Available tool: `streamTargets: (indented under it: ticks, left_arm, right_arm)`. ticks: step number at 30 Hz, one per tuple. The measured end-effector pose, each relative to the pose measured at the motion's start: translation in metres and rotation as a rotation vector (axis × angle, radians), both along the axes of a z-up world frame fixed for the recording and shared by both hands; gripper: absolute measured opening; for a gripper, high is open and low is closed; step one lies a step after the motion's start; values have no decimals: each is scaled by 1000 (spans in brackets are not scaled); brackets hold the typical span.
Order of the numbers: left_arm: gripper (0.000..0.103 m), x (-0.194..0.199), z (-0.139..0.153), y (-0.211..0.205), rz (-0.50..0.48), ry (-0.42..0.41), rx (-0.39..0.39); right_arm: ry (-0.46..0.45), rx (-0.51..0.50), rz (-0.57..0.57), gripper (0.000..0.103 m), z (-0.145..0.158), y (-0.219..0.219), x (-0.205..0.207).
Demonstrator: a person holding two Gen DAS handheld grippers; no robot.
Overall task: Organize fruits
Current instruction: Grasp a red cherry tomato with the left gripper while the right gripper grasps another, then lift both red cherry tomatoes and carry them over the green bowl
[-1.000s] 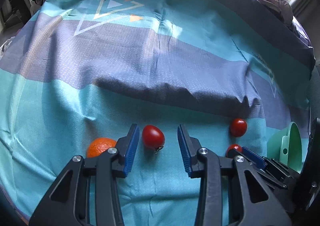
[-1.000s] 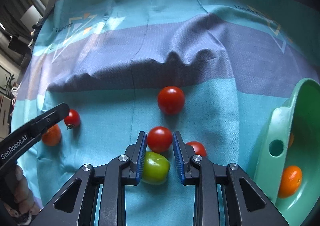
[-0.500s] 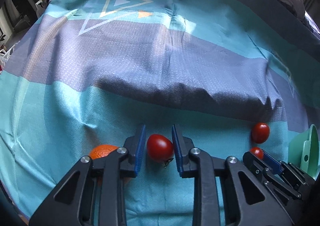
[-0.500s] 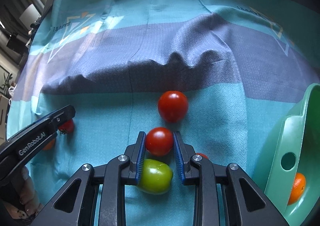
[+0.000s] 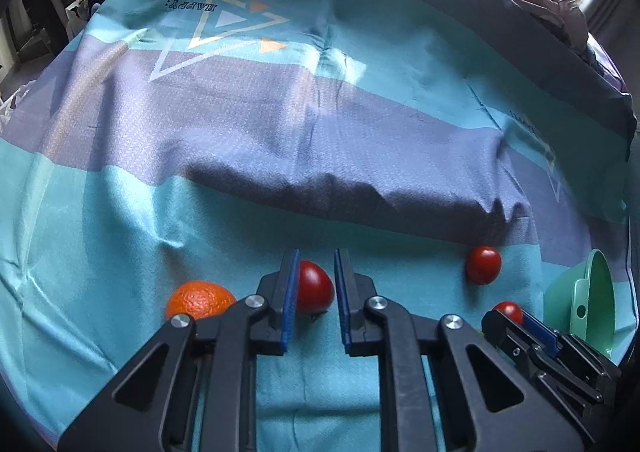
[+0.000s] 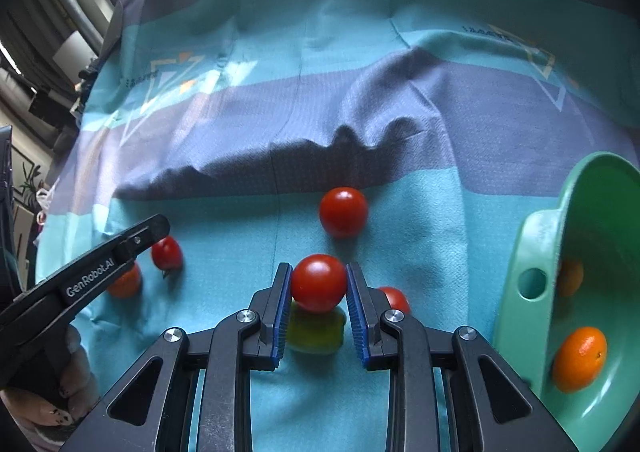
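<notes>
Left hand-held gripper (image 5: 315, 292): had just closed, pinching red tomato (image 5: 313, 286), stem end pointing down. Right hand-held gripper (image 6: 319, 292): clamped round tomato (image 6: 318, 283), risen slightly.

Right view: the green tomato (image 6: 318, 330) is blurry and half covered by the red tomato (image 6: 319, 283). Another tomato (image 6: 394, 298) peeks out behind a finger (image 6: 357, 316). The bowl (image 6: 538, 260) runs off the frame's edge. Left view: the orange (image 5: 200, 298) is partly behind the gripper (image 5: 316, 294).
</notes>
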State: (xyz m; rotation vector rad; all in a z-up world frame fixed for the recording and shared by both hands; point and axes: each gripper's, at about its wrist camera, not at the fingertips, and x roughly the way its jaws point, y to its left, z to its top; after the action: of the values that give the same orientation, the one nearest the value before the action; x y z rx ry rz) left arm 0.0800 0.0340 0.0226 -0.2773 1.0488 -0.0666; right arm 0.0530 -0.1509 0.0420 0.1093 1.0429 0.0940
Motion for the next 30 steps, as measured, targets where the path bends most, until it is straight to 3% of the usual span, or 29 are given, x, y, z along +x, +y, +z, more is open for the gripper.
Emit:
streamTargets:
  ticks: [5, 12, 20, 30]
  left_arm:
    - [16, -3, 3, 4, 0, 3, -25]
    - [24, -1, 8, 8, -1, 18, -81]
    - [25, 8, -7, 3, 3, 85, -62]
    - [27, 17, -17, -4, 10, 62, -40]
  right_arm:
    - [-21, 17, -12, 29, 8, -5, -7]
    - [-47, 45, -12, 29, 16, -8, -11]
    - [-50, 96, -15, 29, 18, -14, -11]
    - [-56, 110, 0, 29, 22, -14, -12]
